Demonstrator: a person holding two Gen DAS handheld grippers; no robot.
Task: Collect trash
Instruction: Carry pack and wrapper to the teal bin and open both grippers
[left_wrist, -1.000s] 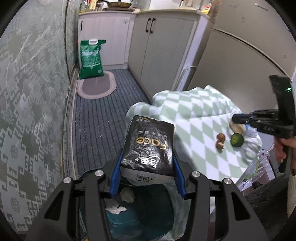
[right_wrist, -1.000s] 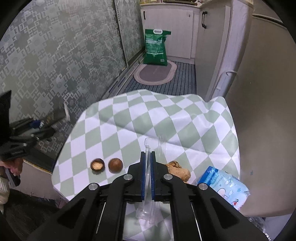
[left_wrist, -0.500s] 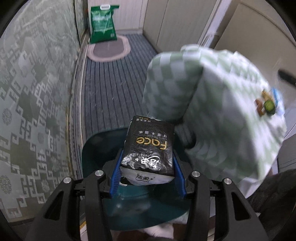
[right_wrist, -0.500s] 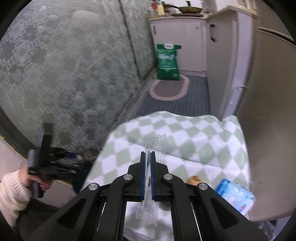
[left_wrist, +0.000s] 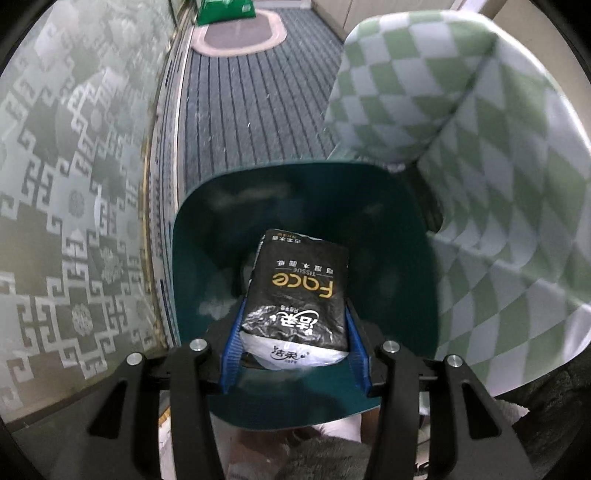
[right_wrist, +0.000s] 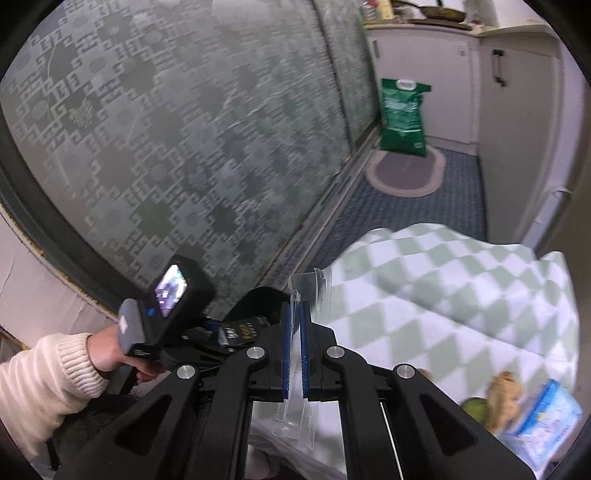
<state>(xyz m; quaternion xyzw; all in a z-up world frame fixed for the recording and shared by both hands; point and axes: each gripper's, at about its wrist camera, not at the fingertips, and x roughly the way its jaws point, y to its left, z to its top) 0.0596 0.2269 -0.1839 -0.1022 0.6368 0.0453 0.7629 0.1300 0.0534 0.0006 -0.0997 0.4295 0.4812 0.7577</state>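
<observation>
My left gripper (left_wrist: 293, 328) is shut on a black tissue pack (left_wrist: 299, 291) with gold "Face" lettering and holds it over the open mouth of a dark green trash bin (left_wrist: 192, 229). The bin stands on the floor beside the table with the green-and-white checked cloth (left_wrist: 480, 147). My right gripper (right_wrist: 294, 321) is shut on a piece of clear plastic packaging (right_wrist: 308, 288), held above the table's left edge. In the right wrist view the left gripper's body with its camera (right_wrist: 173, 291) shows at lower left, held by a hand in a cream sleeve.
On the checked cloth (right_wrist: 443, 295) at the right lie a green lime (right_wrist: 474, 410), a ginger piece (right_wrist: 504, 387) and a blue wipes pack (right_wrist: 543, 424). A patterned glass wall (right_wrist: 166, 147) runs along the left. A green sack (right_wrist: 402, 114) and oval mat (right_wrist: 406, 173) lie by the far cabinets.
My left gripper has tilted down and moved over the bin with the tissue pack. My right gripper has swung left with the clear plastic, away from the nuts on the table.
</observation>
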